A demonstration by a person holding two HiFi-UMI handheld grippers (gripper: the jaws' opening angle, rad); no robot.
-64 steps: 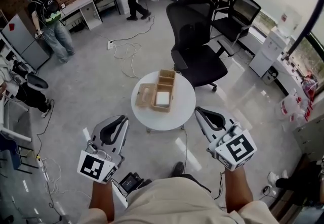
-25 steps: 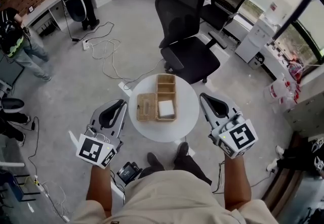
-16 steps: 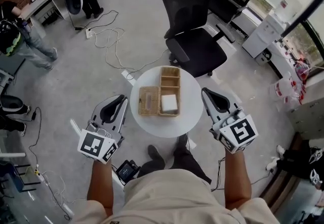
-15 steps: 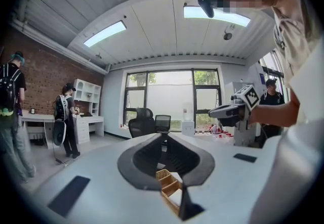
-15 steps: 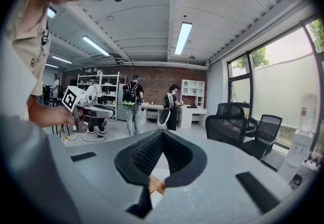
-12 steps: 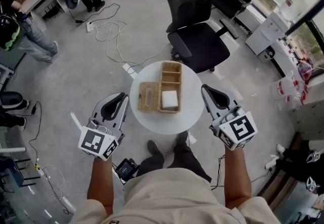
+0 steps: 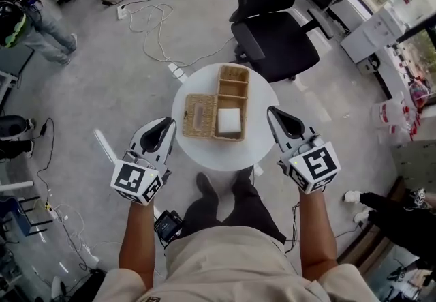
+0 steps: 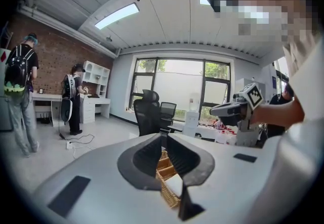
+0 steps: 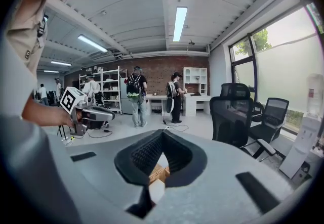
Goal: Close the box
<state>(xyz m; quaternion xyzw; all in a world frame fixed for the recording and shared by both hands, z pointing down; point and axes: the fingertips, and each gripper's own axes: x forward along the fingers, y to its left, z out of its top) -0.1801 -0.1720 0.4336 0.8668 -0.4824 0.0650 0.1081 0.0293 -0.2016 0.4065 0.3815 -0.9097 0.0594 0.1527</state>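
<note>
A wicker box (image 7: 231, 101) stands open on a small round white table (image 7: 225, 154), with a white block (image 7: 229, 120) in its near compartment. Its lid (image 7: 199, 116) lies flat to the left of it. My left gripper (image 7: 167, 125) hovers shut at the table's left edge, just short of the lid. Level with the box at the table's right edge, my right gripper (image 7: 272, 114) is shut as well. Neither holds anything. In the left gripper view the left gripper (image 8: 163, 136) has the box (image 8: 167, 170) below its tips. Under the right gripper (image 9: 163, 133) the box (image 9: 158, 172) shows too.
A black office chair (image 7: 272, 35) stands just beyond the table, with a second chair and white cabinets (image 7: 375, 28) further right. Cables (image 7: 157, 21) trail over the floor at the back left, near standing people (image 7: 27, 21). My own feet (image 7: 204, 185) are under the table's near edge.
I have stepped closer, so the table and box lie nearer below me. Both grippers have come forward to the table's two sides, their jaws still shut.
</note>
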